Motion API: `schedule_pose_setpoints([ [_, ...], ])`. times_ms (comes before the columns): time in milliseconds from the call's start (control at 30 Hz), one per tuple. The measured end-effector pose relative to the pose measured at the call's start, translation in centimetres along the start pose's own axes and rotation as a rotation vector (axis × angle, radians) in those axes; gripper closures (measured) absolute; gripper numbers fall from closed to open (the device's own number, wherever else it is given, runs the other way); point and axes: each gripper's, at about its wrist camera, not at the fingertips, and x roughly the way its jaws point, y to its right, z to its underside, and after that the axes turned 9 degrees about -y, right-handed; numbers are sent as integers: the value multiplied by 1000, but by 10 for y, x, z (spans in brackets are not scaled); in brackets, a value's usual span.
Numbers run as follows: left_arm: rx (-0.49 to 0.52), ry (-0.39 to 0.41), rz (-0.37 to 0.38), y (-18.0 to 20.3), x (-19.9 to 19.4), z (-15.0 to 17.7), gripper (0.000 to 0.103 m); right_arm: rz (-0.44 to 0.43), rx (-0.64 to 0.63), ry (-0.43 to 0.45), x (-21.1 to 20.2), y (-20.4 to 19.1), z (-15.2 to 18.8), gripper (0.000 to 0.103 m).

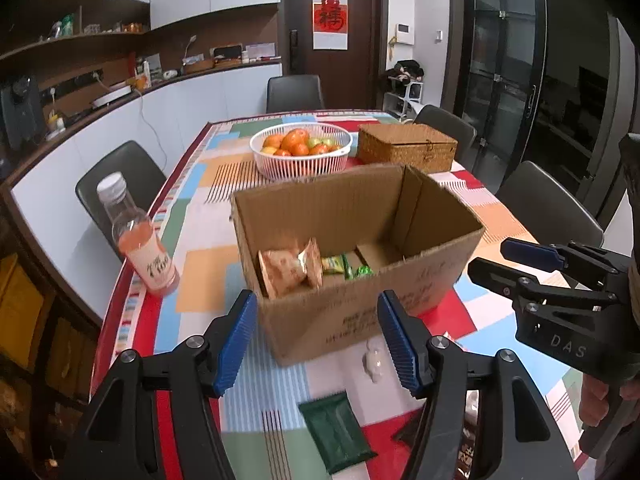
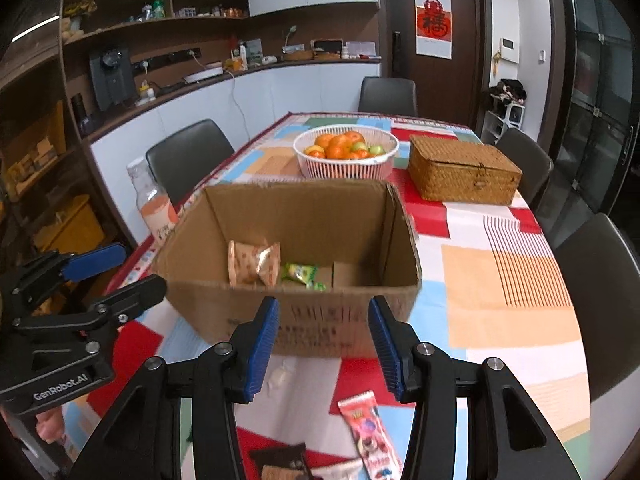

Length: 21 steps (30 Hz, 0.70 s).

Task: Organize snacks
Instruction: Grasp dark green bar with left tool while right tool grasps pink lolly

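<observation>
An open cardboard box [image 1: 360,304] [image 2: 296,320] stands on the patchwork tablecloth. Inside lie an orange snack bag [image 1: 288,268] [image 2: 252,264] and green candy packets [image 1: 344,266] [image 2: 302,274]. My left gripper [image 1: 318,340] is open and empty just before the box's near wall. Below it lie a dark green packet [image 1: 336,432] and a small white candy [image 1: 373,362]. My right gripper [image 2: 324,350] is open and empty before the box; it also shows in the left wrist view [image 1: 492,260]. A red snack stick [image 2: 370,432], a dark packet [image 2: 280,460] and a white candy [image 2: 280,376] lie near it.
A drink bottle [image 1: 138,236] stands left of the box. A white fruit basket [image 1: 301,152] and a wicker box [image 1: 406,146] stand behind it. Dark chairs surround the table. A counter runs along the left wall.
</observation>
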Motion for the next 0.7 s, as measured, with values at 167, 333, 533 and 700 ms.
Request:
schedule_pose_setpoints([
  [167,-5,-34,-9,3,4,19,40,23,13,-39,5,5,18,56],
  [333,-3,-83,-29,8,16,35,38,45,29,-90,16,13,36,56],
  [533,-1,-149,-51,15,36,53,35,53,46,-162,34,21,58,56],
  [700,5,-219,-65,18,57,68,34,55,48,-229,53,25,74,56],
])
